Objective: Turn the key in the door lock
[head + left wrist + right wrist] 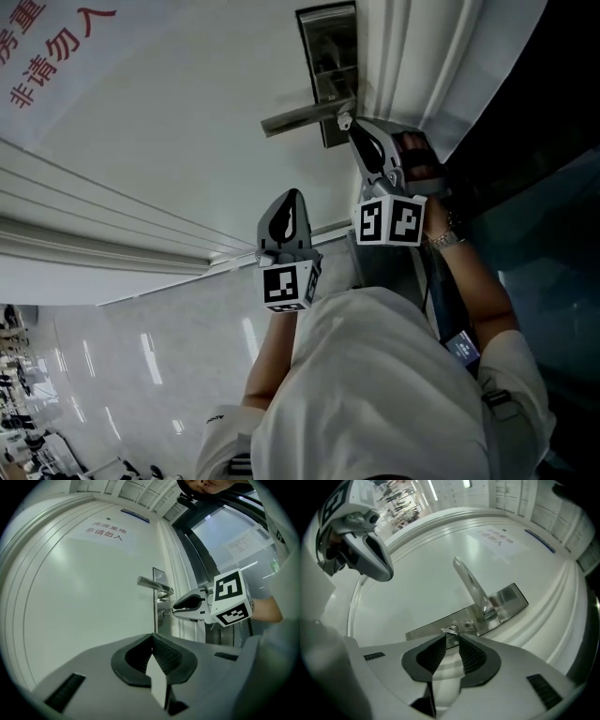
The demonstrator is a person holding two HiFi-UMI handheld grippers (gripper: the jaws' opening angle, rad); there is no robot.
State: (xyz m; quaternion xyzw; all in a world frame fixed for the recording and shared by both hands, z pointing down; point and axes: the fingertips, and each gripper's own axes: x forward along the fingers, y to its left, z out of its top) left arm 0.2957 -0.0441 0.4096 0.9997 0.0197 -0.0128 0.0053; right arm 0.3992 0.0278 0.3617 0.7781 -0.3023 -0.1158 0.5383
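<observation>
Bright white hallway, super shiny floor

Pale glossy floor point(141, 356) mirrors the strip lights, stepped white moulding point(84, 220) runs above it, red lettering point(47, 56) on the white surface, dark glass panel point(548, 197) alongside.

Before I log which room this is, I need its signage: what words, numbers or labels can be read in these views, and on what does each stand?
"库房重地": upper line of red print on the white door.
"非请勿入": lower line of that red print.
Too small to read: the blue plate above the door.
Too blurred to read: the white paper sheet on the glass pane.
</observation>
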